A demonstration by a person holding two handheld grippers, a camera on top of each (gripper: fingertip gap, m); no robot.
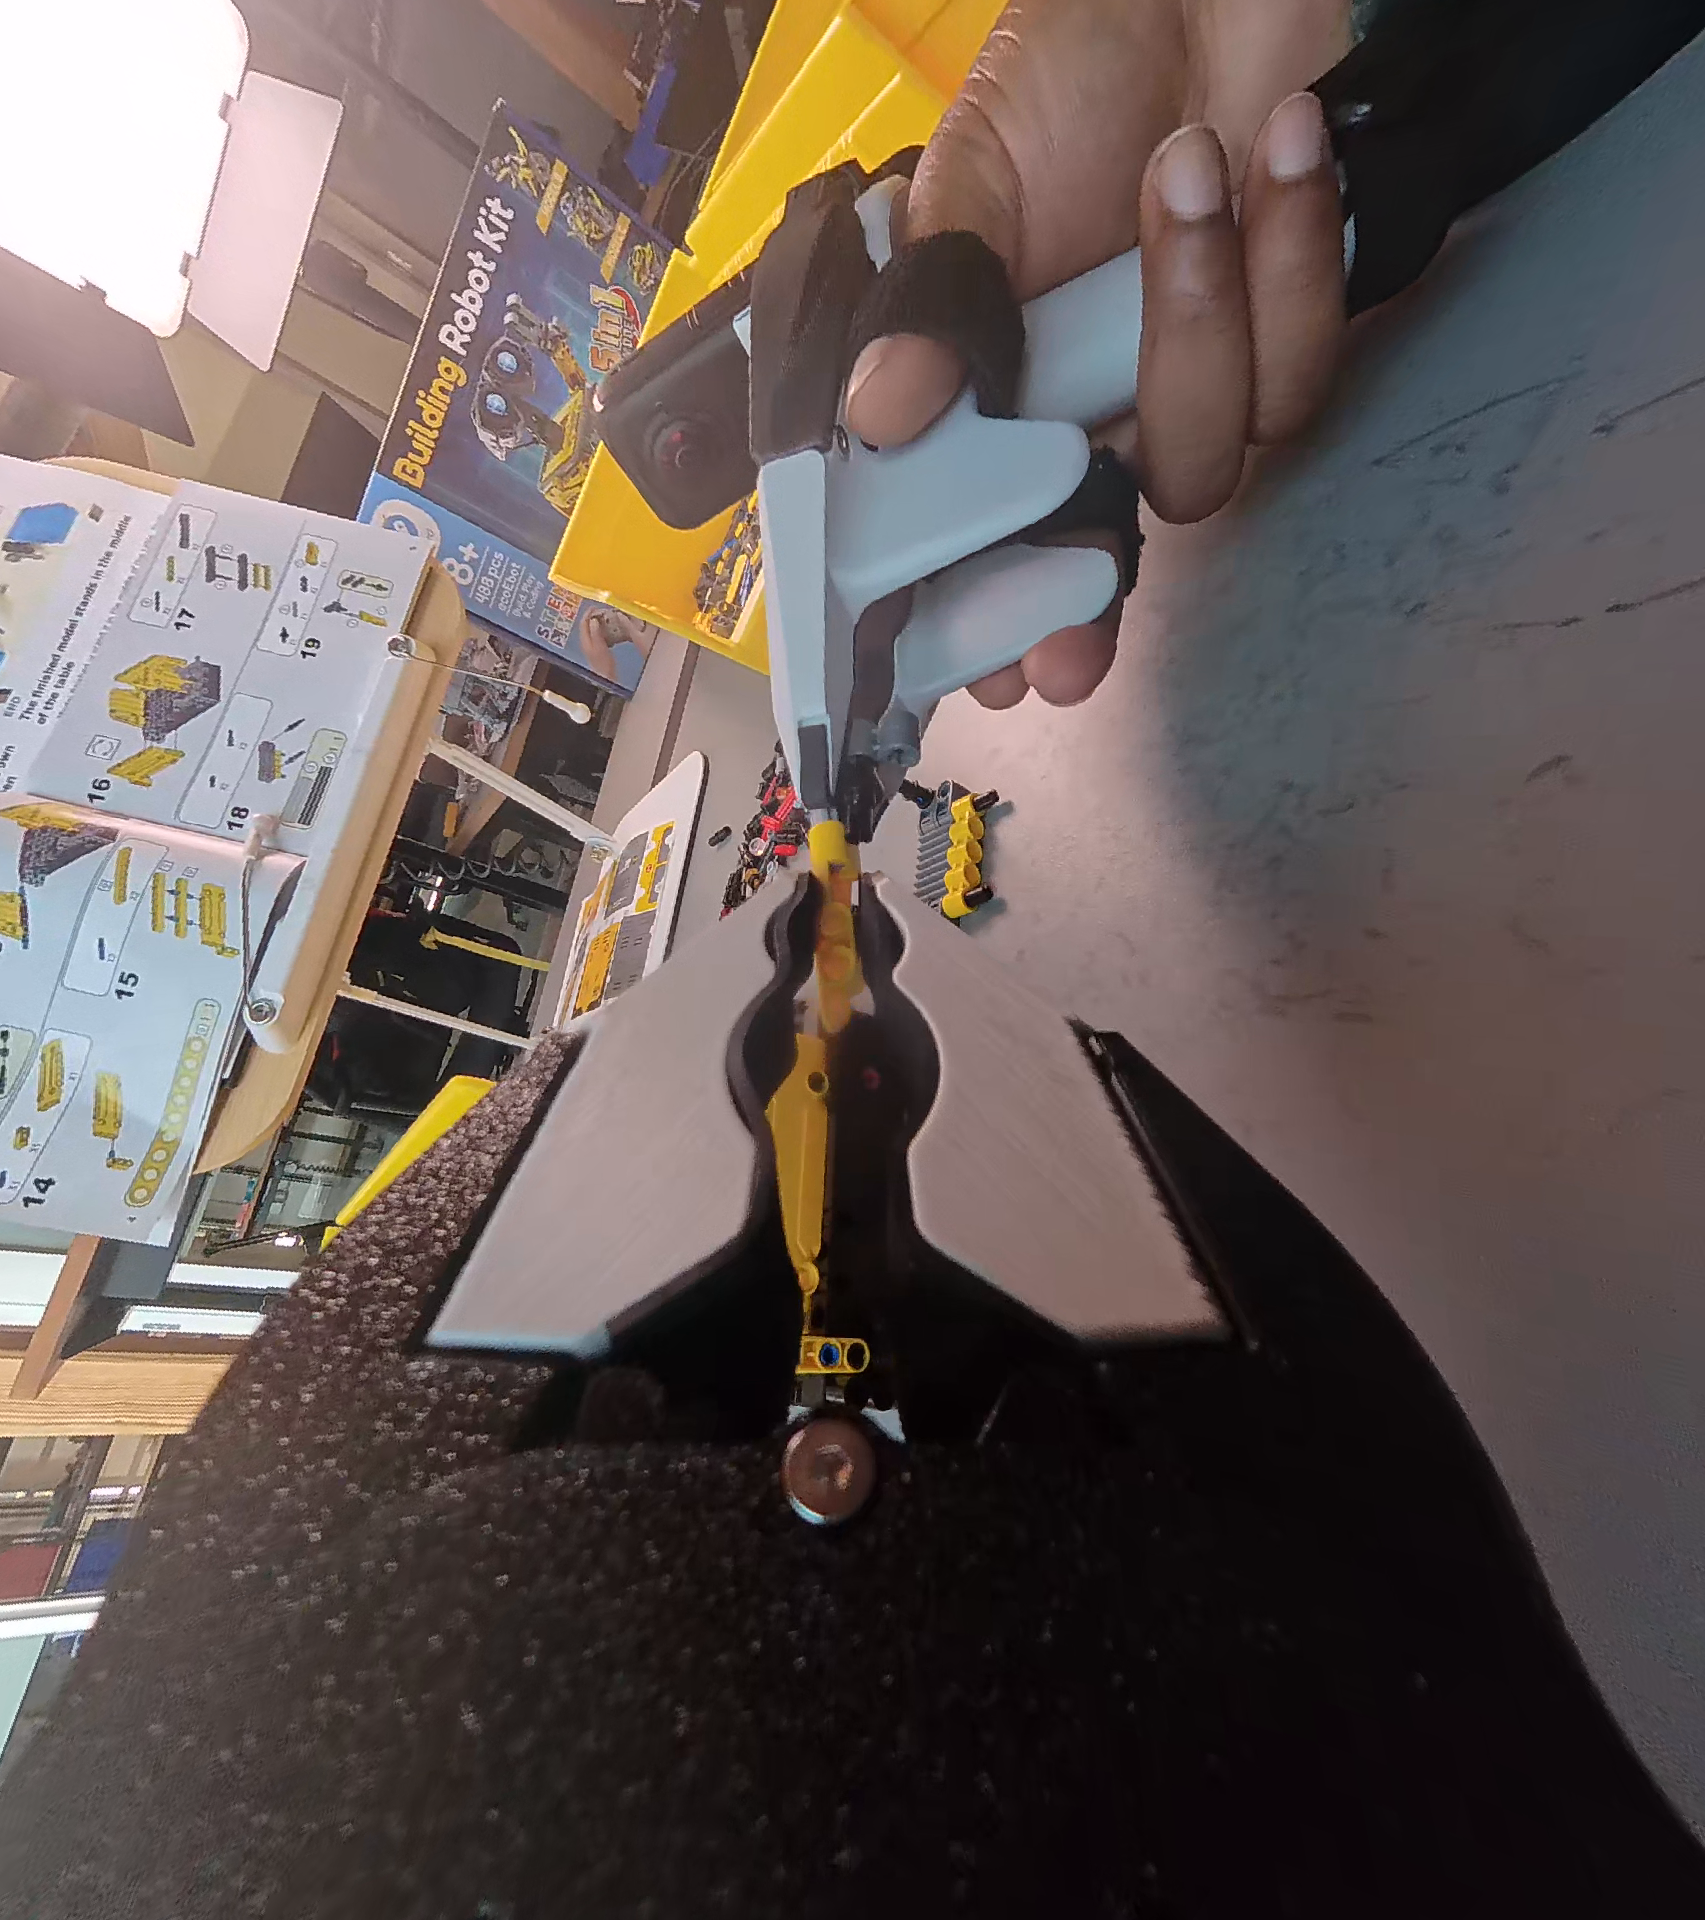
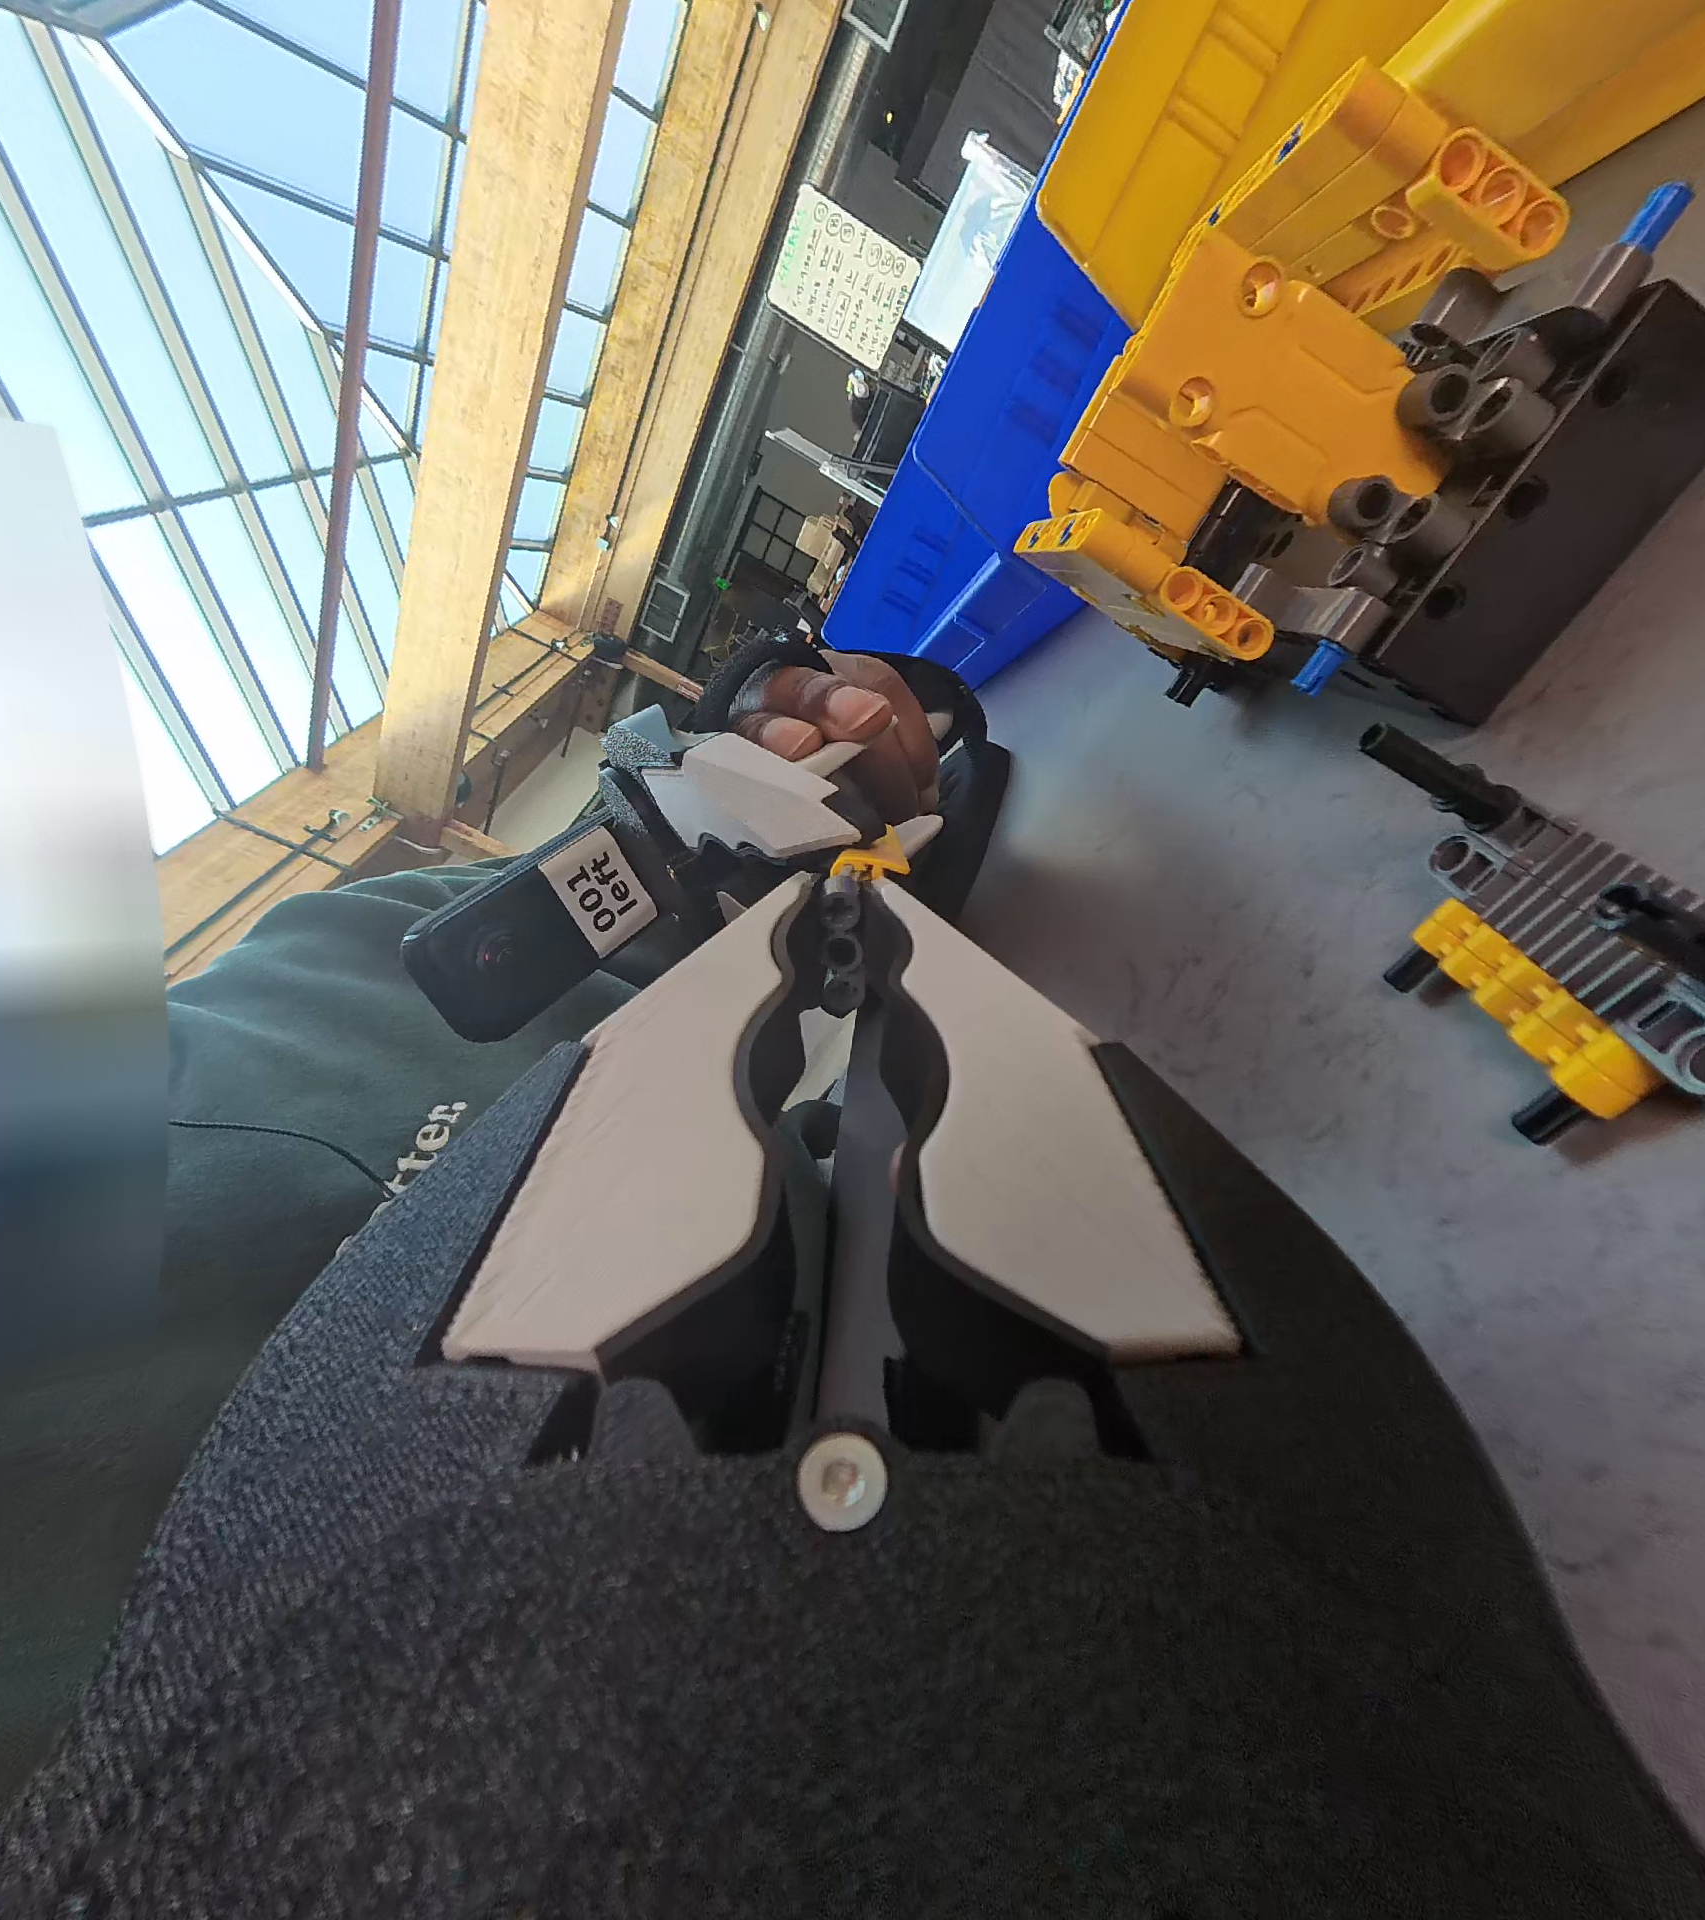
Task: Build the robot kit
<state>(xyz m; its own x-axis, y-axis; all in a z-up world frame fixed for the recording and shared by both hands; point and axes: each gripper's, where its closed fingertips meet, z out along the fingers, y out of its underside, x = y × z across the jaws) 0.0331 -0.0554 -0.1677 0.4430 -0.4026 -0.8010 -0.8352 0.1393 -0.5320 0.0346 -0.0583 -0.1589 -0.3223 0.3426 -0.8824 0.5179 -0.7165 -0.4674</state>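
While the left gripper (image 1: 835, 914) clamps a long yellow beam piece (image 1: 804, 1143) between its fingers, the right gripper (image 2: 846, 914) is closed on a dark grey beam (image 2: 840, 956). Their tips meet above the grey table (image 2: 1347, 1351) (the pieces touch end to end). A grey-and-yellow subassembly (image 2: 1575, 997) lies nearby, with a larger yellow-and-black model (image 2: 1347, 436) beyond.

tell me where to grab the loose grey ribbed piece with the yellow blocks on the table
Probably across the grey ribbed plate, jaws on its two long edges, coming from above: it lies flat on the table, its yellow blocks and black pins cluttering one side.
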